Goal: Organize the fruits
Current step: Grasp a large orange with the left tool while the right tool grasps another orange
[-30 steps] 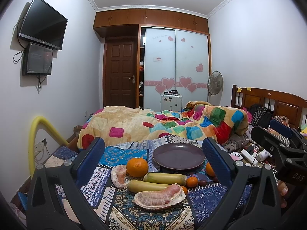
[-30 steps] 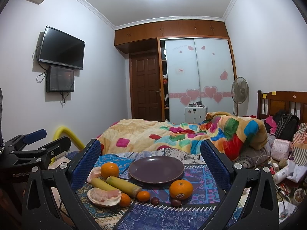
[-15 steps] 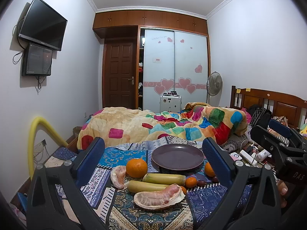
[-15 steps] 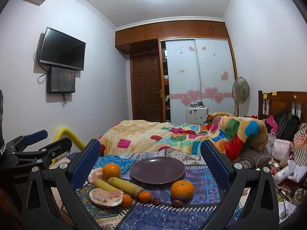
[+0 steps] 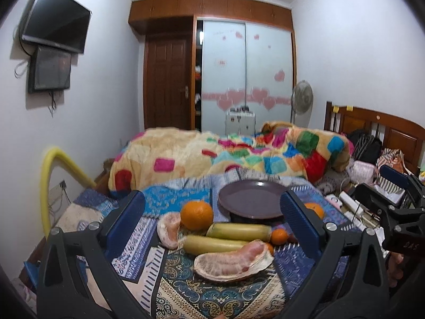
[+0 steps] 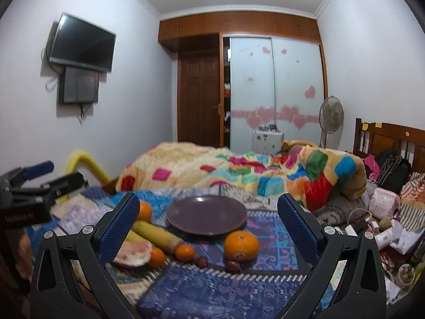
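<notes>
In the left wrist view, the left gripper (image 5: 212, 223) was held level above the patterned cloth (image 5: 186, 289), pointing toward the fruits, with its two blue fingers (image 5: 127, 220) wide apart and nothing between them. A dark plate (image 5: 251, 199) stood on the cloth, bare. Just left of it sat a big orange (image 5: 197, 214). In front of the plate lay two yellow-green sticks (image 5: 239, 231), side by side and touching. A peeled pomelo piece (image 5: 168, 229) lay at their left end, and a larger pomelo half (image 5: 233, 261) lay nearest to the camera, its pink flesh facing up. A small orange (image 5: 279, 236) was at the right end of the sticks. The right gripper (image 5: 393, 199) appeared at the right edge, seen from the side.

In the right wrist view, the right gripper (image 6: 208, 226) was also level over the cloth (image 6: 212, 289), its fingers (image 6: 297, 228) spread open and holding nothing. The plate (image 6: 207, 214) lay between them, further back. A second big orange (image 6: 241, 244) stood in front of the plate, with two small dark fruits (image 6: 233, 265) near it. The left gripper (image 6: 29, 186) showed at the left edge.
</notes>
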`<state>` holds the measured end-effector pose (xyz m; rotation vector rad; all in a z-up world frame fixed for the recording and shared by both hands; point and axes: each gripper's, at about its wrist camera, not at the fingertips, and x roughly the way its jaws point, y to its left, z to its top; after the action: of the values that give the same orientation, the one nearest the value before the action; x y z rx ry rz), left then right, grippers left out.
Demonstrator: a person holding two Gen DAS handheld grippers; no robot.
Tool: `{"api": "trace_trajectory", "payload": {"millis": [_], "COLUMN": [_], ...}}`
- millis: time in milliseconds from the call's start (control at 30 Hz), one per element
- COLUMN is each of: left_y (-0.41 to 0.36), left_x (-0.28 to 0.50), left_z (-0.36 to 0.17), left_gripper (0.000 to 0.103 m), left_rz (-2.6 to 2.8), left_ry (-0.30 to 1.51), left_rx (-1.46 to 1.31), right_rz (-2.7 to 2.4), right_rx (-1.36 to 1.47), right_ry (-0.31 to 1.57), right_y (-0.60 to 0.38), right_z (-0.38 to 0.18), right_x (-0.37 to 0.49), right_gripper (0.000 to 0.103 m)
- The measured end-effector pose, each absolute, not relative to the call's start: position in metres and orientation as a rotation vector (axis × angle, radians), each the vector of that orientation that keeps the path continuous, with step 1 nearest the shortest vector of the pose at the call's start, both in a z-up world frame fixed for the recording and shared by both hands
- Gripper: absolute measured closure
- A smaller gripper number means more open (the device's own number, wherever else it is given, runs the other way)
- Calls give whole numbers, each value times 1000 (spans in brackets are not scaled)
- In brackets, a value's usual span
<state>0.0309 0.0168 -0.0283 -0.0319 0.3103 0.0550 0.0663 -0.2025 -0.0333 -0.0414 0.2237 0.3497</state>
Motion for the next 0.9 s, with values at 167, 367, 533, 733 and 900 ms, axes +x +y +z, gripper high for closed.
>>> {"api": "trace_trajectory", "payload": {"millis": [167, 367, 533, 733, 900], "left_y": [35, 49, 57, 62, 66], "left_x": [59, 93, 120, 150, 173], "left_z": [-46, -63, -75, -85, -90], "left_gripper": [0, 11, 15, 19, 19], "left_rz": [37, 30, 28, 7, -9], "left_ry": [406, 516, 583, 656, 703], "left_rx": [-68, -66, -42, -10, 17], "right_rz": [313, 299, 307, 325, 343], "right_rx": [-104, -154, -150, -148, -151], "right_ry": [288, 359, 425, 502, 573], "right_y": [-204, -207, -211, -214, -214], "right_z": [-52, -67, -77, -85, -93], "right_x": [85, 109, 131, 155, 172], "right_gripper": [0, 0, 8, 9, 9]}}
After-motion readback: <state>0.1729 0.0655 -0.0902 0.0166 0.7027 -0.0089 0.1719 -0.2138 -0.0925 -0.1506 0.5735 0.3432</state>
